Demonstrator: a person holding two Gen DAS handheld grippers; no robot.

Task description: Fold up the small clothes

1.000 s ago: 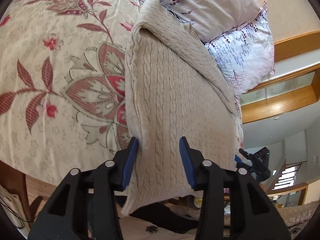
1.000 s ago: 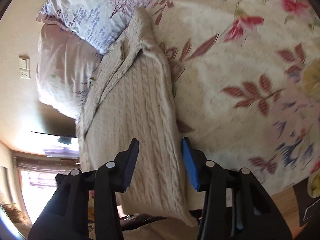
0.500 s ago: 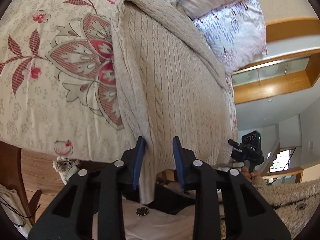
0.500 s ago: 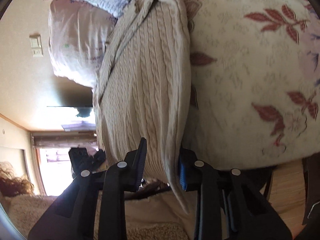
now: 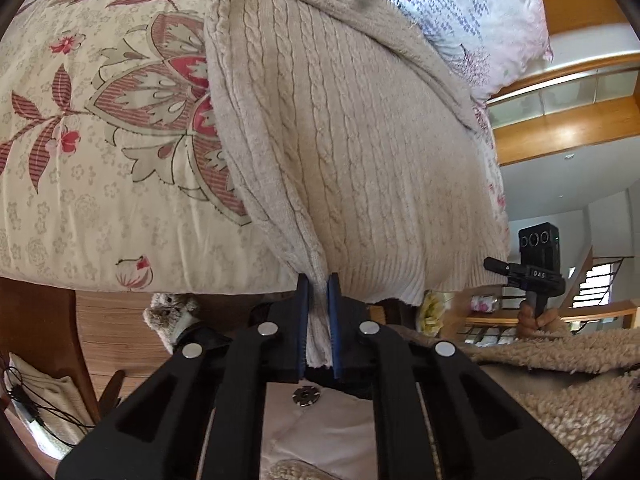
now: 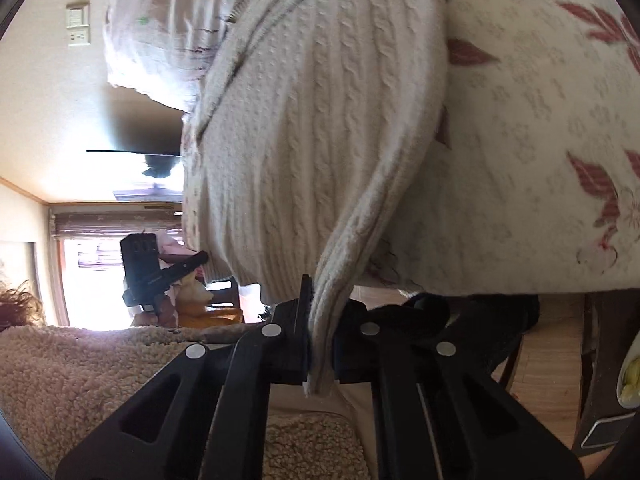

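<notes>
Cream cable-knit sweater [image 5: 352, 128] lies on the bed's floral quilt [image 5: 100, 152], its top toward the pillows [image 5: 480, 20], its hem hanging off the near edge. My left hand-held gripper [image 5: 318, 320] is clamped on one hem corner. My right hand-held gripper [image 6: 320, 340] pinches the opposite hem corner, fabric bunched between its pads. Right view is blurred.
</notes>
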